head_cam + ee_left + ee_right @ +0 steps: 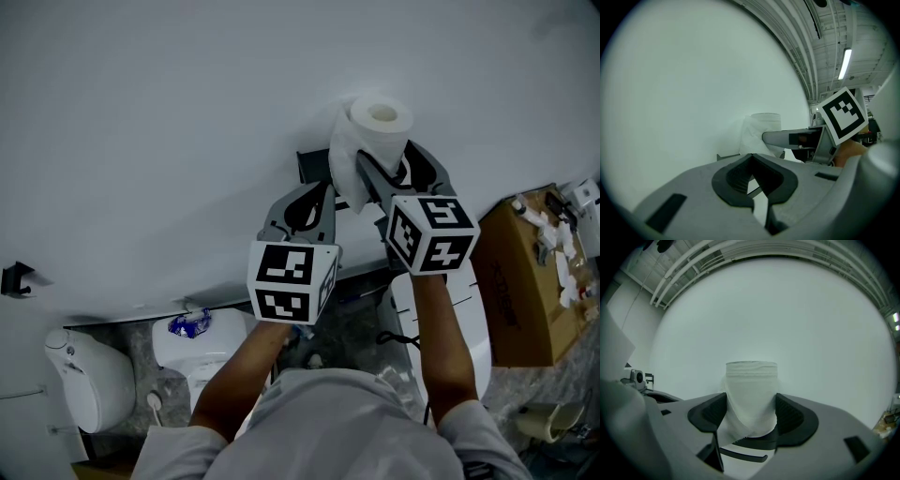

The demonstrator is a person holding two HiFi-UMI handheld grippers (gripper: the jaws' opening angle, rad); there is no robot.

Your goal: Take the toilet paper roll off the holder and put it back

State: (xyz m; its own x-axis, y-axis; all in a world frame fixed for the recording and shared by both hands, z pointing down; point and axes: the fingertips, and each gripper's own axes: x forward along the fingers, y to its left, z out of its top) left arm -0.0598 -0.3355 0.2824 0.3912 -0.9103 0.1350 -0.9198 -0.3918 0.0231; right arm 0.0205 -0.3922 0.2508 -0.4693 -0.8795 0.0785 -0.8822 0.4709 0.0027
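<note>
Here, right gripper (751, 411): jaws spread wide, one pad on each side of the toilet paper roll (380, 127), both touching the paper. It is clamped on the roll about mid-height. Dark curved holder (750, 444) shows just below the roll between the jaws.

Left gripper (322, 192): jaws together, nothing between them. Its tip sits just beside the holder's dark bracket, left of the roll and below it in the head view.

Room: the white wall (187, 112) is close behind the roll. The wall is bare above and to both sides. The left gripper crowds the roll's left side. A loose sheet (342, 169) hangs off that side, between the two grippers. A cardboard box (530, 281) is off to the right and a toilet (197, 342) lower left, both well apart from the roll.

Pose: both forearms reach forward and up, side by side, with the right forearm (441, 328) nearly straight. The marker cubes face the head camera.

Roll: stands on end, long axis running up alongside the wall. Its hollow core opens toward the head camera.
</note>
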